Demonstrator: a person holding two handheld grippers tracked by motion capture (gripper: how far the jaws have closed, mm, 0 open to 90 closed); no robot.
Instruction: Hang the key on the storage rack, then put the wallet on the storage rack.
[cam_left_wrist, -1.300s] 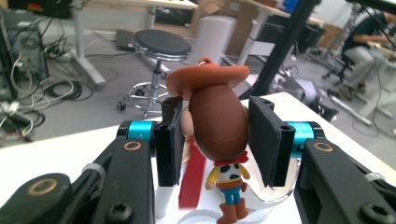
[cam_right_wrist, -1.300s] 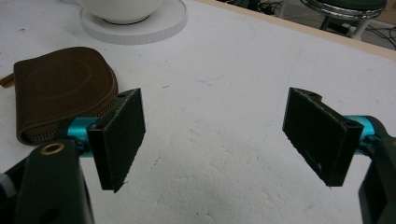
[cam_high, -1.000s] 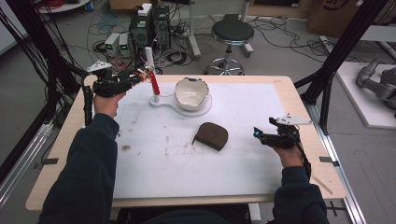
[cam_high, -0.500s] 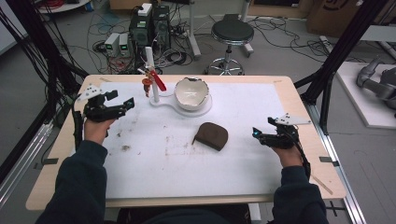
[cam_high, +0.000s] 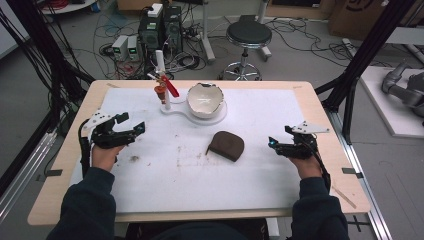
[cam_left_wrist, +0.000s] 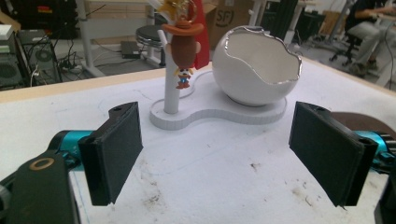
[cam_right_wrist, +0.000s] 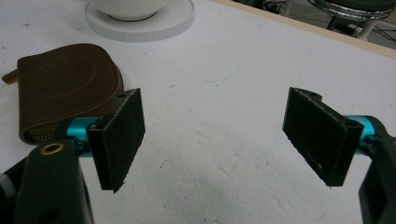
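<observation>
A cowboy-figure keychain (cam_high: 160, 92) (cam_left_wrist: 184, 41) with a red tag hangs on the white post of a stand (cam_high: 176, 109) (cam_left_wrist: 219, 116). The stand also carries a cracked-egg white bowl (cam_high: 205, 99) (cam_left_wrist: 254, 70). My left gripper (cam_high: 134, 121) (cam_left_wrist: 219, 149) is low over the mat, left of the stand. It is open, its jaws have just been opening, and nothing is between them. A brown zip pouch (cam_high: 227, 145) (cam_right_wrist: 65, 88) lies mid-table. My right gripper (cam_high: 279, 136) (cam_right_wrist: 215, 135) rests open and empty to the right of the pouch.
A white mat (cam_high: 200, 180) with a few dirt marks covers the wooden table (cam_high: 320, 105). Black frame posts (cam_high: 360, 65) stand at the table's far corners. Behind the table are a stool (cam_high: 248, 35) and computer boxes (cam_high: 160, 30) on the floor.
The left gripper let go of the keychain at the post, drew back left and toward me, and sank to the mat with jaws apart. The keychain stays hanging. The right gripper kept still.
</observation>
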